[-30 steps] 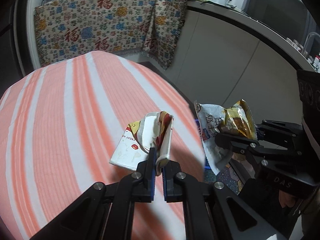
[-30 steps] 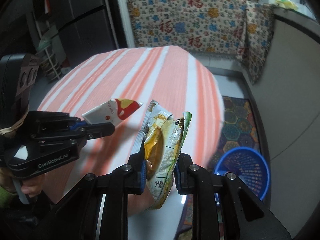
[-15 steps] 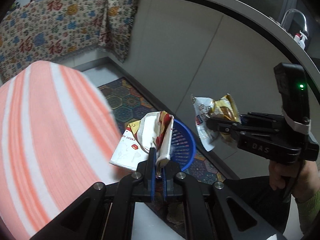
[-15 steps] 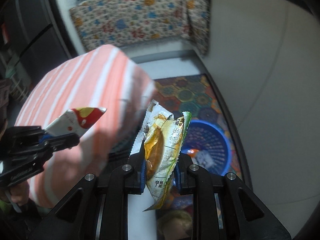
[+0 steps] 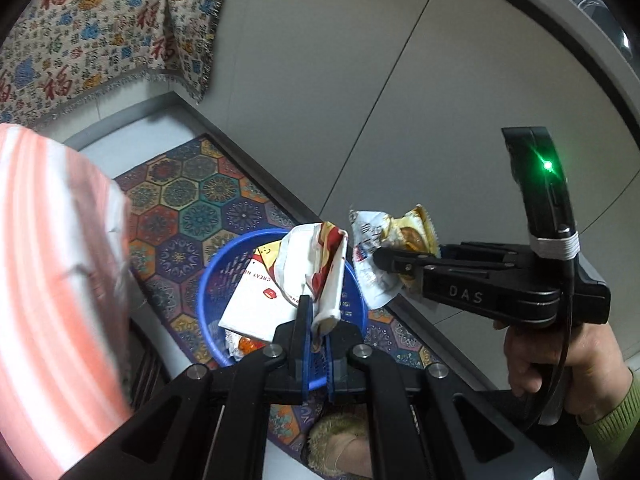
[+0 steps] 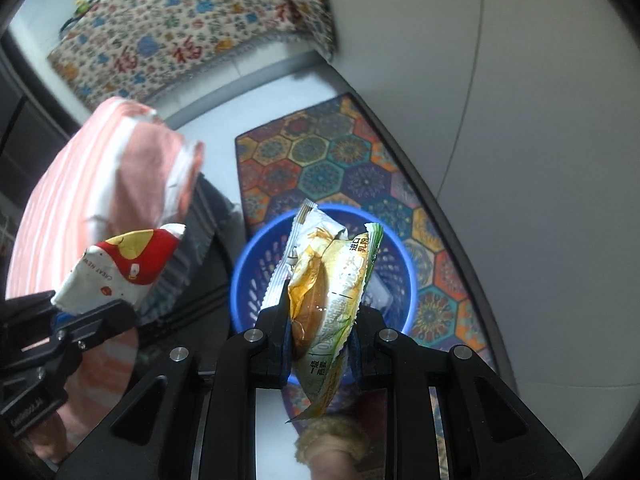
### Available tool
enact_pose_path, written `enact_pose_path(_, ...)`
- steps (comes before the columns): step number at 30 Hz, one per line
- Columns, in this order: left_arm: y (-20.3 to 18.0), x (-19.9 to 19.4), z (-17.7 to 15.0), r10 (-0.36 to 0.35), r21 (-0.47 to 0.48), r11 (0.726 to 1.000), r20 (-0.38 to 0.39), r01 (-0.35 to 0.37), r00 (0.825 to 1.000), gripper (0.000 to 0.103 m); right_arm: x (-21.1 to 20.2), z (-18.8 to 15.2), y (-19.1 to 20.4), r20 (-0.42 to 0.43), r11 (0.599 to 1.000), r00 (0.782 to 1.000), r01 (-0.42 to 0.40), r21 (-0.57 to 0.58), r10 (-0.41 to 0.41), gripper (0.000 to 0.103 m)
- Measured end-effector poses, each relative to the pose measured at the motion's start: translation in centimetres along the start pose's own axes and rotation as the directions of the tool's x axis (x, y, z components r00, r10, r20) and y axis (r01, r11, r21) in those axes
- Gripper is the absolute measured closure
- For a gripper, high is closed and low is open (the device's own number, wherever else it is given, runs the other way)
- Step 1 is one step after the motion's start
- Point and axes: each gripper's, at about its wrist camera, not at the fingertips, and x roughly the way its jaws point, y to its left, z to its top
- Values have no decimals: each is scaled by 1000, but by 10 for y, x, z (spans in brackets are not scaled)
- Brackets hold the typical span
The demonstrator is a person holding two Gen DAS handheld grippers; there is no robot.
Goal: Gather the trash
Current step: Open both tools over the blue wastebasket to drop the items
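Note:
My left gripper (image 5: 316, 320) is shut on a crumpled white and red wrapper (image 5: 296, 276) and holds it above the blue basket (image 5: 208, 280) on the floor. The same wrapper (image 6: 116, 268) and the left gripper (image 6: 60, 318) show at the left of the right wrist view. My right gripper (image 6: 320, 332) is shut on a yellow and green snack wrapper (image 6: 332, 292), held over the blue basket (image 6: 248, 272). That wrapper (image 5: 396, 240) and the right gripper (image 5: 384, 258) show to the right in the left wrist view. Some trash lies in the basket.
The basket stands on a colourful hexagon-patterned mat (image 5: 188, 204) beside grey cabinet fronts (image 5: 360, 80). The table with the orange striped cloth (image 5: 48, 280) is at the left. A patterned cloth (image 6: 192, 32) hangs at the back. A slippered foot (image 5: 340, 436) is below.
Both grippers have swung from over the striped table to the right and down, and now hold their wrappers above the blue basket.

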Motion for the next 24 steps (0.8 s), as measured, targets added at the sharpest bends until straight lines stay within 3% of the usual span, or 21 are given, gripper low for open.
enact_pose_path(6, 3, 30, 14, -11, -4, 1000, -16, 11, 1000, 93, 23, 2, -18, -18, 997, 999, -45, 65, 46, 81)
enact_pose_path(8, 6, 41, 19, -20, -7, 1000, -27, 20, 999, 91, 29, 4, -26, -5, 991, 996, -84, 102, 85, 74)
enact_pose_path(9, 7, 45, 21, -17, -8, 1000, -34, 17, 999, 79, 30, 3, -29, 7, 988, 995, -101, 117, 101, 70)
enact_pose_path(10, 8, 48, 23, -13, -9, 1000, -34, 12, 999, 63, 30, 3, -34, 26, 983, 993, -117, 142, 115, 57)
enact_pose_path(11, 8, 47, 23, -7, -10, 1000, -22, 6, 1000, 58, 29, 3, -39, 44, 980, 993, -118, 160, 113, 45)
enact_pose_path(15, 5, 40, 24, 40, 22, 999, 25, -40, 999, 47, 15, 2, -48, 93, 972, 991, -114, 204, 97, 31)
enact_pose_path(19, -4, 15, 20, 111, 64, 991, 74, -116, 991, 36, -4, -2, -45, 126, 974, 991, -70, 218, 43, 4)
enact_pose_path(22, -10, -6, 13, 147, 70, 985, 101, -155, 984, 23, -21, -7, -37, 135, 974, 991, -33, 225, 2, 0)
enact_pose_path(24, -16, -20, 5, 154, 71, 985, 70, -159, 986, 16, -36, -13, -31, 143, 977, 990, -10, 214, -21, 0)
